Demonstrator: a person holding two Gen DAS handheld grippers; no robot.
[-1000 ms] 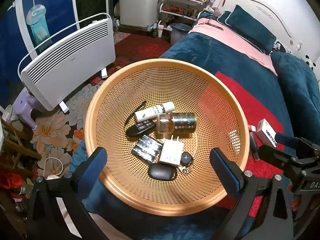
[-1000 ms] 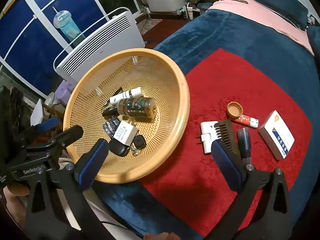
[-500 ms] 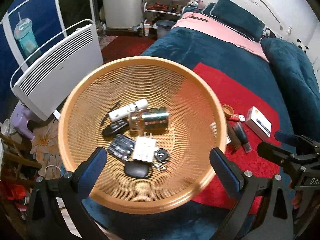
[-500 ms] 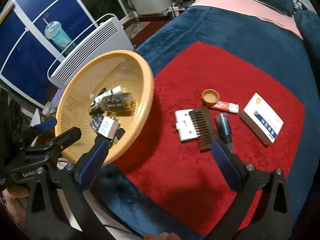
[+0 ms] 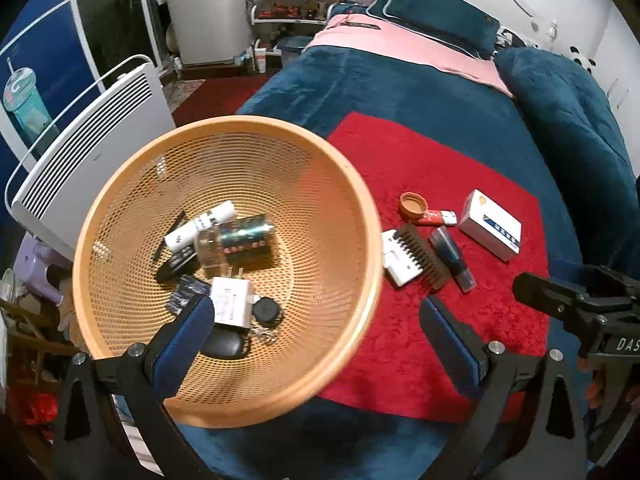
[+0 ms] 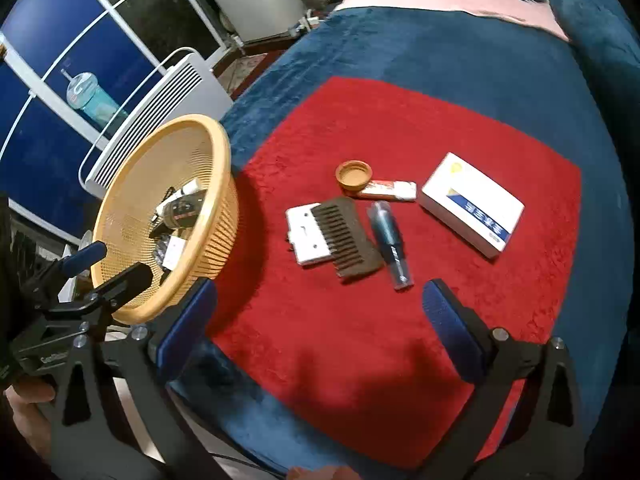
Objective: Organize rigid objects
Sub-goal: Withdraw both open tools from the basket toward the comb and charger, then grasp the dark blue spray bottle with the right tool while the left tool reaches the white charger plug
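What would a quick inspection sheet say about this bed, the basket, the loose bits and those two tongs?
Surface: red cloth spread on a blue blanket.
Job's things: orange basket at the cloth's left edge holds a jar, white tube, charger and key fob. On the cloth: white plate under a brown comb, dark tube, orange cap, red-and-white tube, white box.
Clutter: nothing seen on the cloth.
Grippers: left tongs open, empty, over the basket's rim; right tongs open, empty, above the cloth.
Cables: nothing seen.
Surroundings: white heater, pillow.
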